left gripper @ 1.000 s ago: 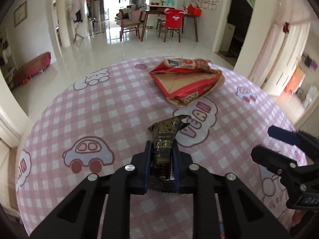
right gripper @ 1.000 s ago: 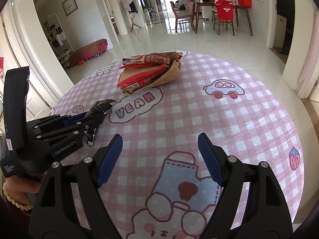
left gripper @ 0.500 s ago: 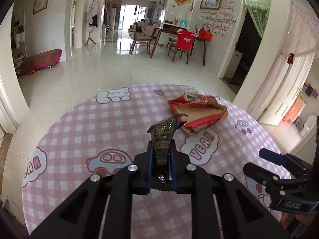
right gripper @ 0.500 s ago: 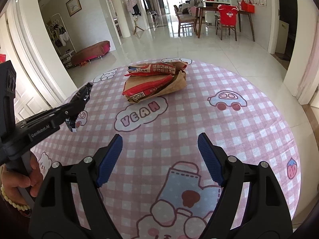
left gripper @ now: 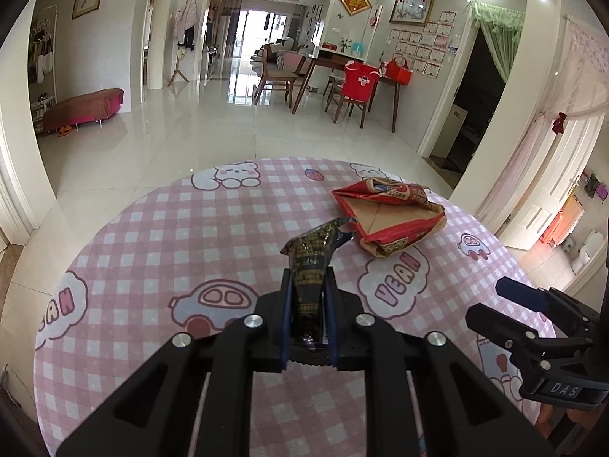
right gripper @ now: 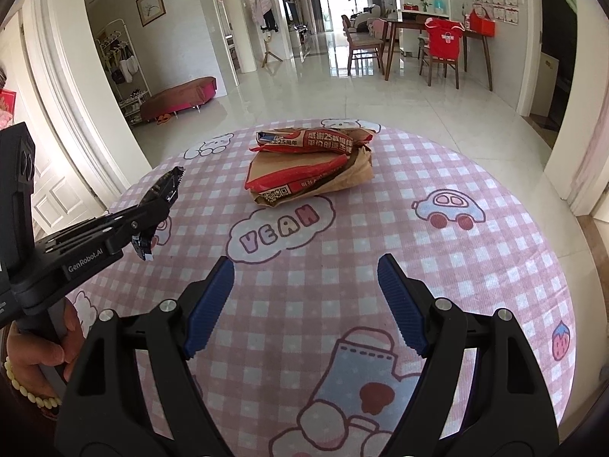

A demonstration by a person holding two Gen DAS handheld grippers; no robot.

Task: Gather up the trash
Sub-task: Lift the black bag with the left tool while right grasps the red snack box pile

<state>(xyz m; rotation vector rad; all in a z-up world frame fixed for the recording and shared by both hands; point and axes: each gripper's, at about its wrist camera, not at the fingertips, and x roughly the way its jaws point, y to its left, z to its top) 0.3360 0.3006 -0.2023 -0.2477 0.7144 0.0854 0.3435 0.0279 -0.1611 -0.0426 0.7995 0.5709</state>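
Observation:
My left gripper (left gripper: 309,289) is shut on a black snack wrapper (left gripper: 318,251) and holds it up off the round pink-checked tablecloth (left gripper: 160,251). From the right wrist view the same wrapper (right gripper: 164,186) sticks out of the left gripper (right gripper: 152,221) at the table's left. A crumpled red and brown paper bag (left gripper: 388,217) lies on the far part of the table, also seen as the paper bag (right gripper: 312,169) ahead of my right gripper (right gripper: 304,304). That gripper stands open, nothing between its blue pads (right gripper: 399,301).
The table (right gripper: 475,266) is round, with its edge dropping to a glossy tiled floor (left gripper: 228,133) on all sides. A dining table with chairs (left gripper: 354,87) stands far back. A hand (right gripper: 42,346) with a bead bracelet grips the left tool's handle.
The left gripper has lifted the black wrapper off the cloth and tipped its view upward. The right gripper has stayed open and almost still.

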